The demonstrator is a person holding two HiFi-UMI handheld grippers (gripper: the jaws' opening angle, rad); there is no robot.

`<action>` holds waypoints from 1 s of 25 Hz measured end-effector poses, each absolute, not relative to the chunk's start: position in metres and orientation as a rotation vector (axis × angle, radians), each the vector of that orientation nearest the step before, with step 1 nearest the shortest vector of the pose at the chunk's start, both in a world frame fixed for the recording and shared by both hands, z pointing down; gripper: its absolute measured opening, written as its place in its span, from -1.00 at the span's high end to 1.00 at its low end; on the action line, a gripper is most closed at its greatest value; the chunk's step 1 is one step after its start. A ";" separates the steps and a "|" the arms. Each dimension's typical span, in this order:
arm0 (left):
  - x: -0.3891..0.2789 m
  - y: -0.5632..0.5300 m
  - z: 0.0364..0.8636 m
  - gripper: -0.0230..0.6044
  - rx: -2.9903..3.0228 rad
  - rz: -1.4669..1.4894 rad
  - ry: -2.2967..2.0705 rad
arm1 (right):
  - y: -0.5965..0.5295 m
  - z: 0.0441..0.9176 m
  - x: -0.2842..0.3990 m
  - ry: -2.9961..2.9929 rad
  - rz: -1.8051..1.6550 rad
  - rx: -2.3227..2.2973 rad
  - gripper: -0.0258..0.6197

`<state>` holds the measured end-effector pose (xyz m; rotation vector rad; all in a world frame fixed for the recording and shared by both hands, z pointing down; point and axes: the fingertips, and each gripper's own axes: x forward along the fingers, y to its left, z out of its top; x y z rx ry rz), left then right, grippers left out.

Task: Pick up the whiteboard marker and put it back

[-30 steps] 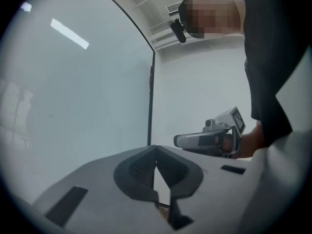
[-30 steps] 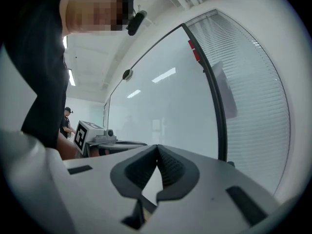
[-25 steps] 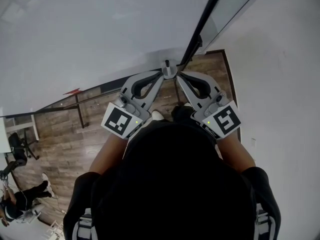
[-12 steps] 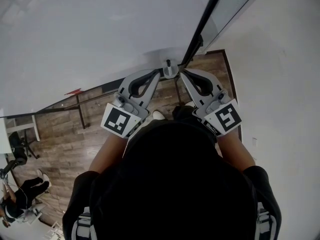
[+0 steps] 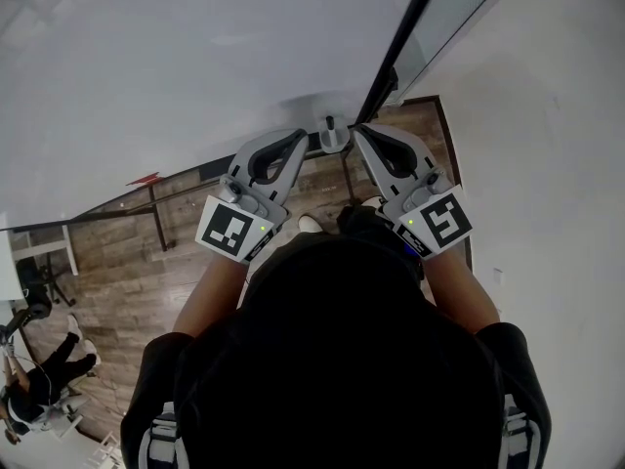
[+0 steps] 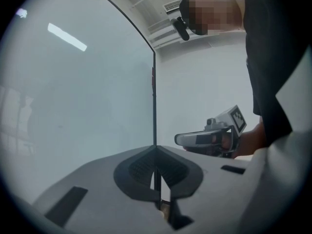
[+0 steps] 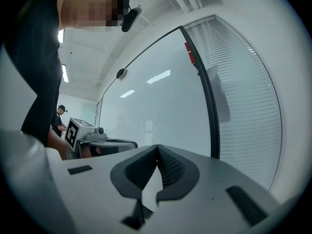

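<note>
Broadly, the scene is taken up by a big glossy whiteboard [image 5: 195,66] standing upright in front of the person [image 5: 332,360], with ceiling lights mirrored in it. A black frame [image 5: 400,37] runs up its right edge. Right of that frame is a white wall [image 5: 547,115], and the right gripper view shows window blinds [image 7: 243,82] there. Below the board is a wooden floor [image 5: 127,252], where a second person [image 5: 39,384] sits far off to the left.

The person faces the board with both forearms raised. The two grippers are held level and angled inward, so their tips come near each other close to the foot of the black frame.

The left gripper [image 5: 299,141] has its jaws closed tip to tip, and its own view shows nothing between them. The right gripper [image 5: 361,137] is likewise fully closed and empty, its ribbed pads meeting at the front.

Two small red pieces [image 7: 189,52] sit on the board beside the frame, high up. Between the two gripper tips in the head view lies a small pale grey object [image 5: 334,137] with a dark mark on it. The whiteboard marker cannot be picked out for certain; the grey object may be it, but it is too small to tell, and neither gripper has hold of it.
</note>
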<state>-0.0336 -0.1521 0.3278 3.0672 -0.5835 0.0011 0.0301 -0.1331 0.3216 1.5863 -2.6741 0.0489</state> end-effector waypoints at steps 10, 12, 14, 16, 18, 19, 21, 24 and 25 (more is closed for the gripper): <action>-0.035 -0.153 0.328 0.91 3.063 0.008 -0.606 | -0.130 0.323 0.033 -2.671 0.055 1.583 0.92; -0.036 -0.152 0.329 0.91 3.060 0.020 -0.609 | -0.129 0.324 0.032 -2.675 0.060 1.583 0.92; -0.037 -0.151 0.331 0.91 3.056 0.022 -0.610 | -0.128 0.325 0.032 -2.677 0.063 1.580 0.92; -0.038 -0.151 0.331 0.91 3.053 0.018 -0.610 | -0.127 0.326 0.032 -2.674 0.065 1.576 0.92; -0.038 -0.150 0.331 0.91 3.054 0.024 -0.612 | -0.126 0.326 0.031 -2.672 0.068 1.573 0.92; -0.038 -0.149 0.331 0.91 3.058 0.027 -0.610 | -0.126 0.327 0.031 -2.673 0.070 1.572 0.92; -0.037 -0.149 0.332 0.91 3.066 0.028 -0.607 | -0.127 0.329 0.031 -2.675 0.075 1.571 0.92; -0.037 -0.151 0.335 0.91 3.067 0.026 -0.613 | -0.129 0.332 0.031 -2.674 0.085 1.568 0.92; -0.037 -0.151 0.336 0.91 3.066 0.026 -0.616 | -0.129 0.333 0.031 -2.674 0.087 1.567 0.92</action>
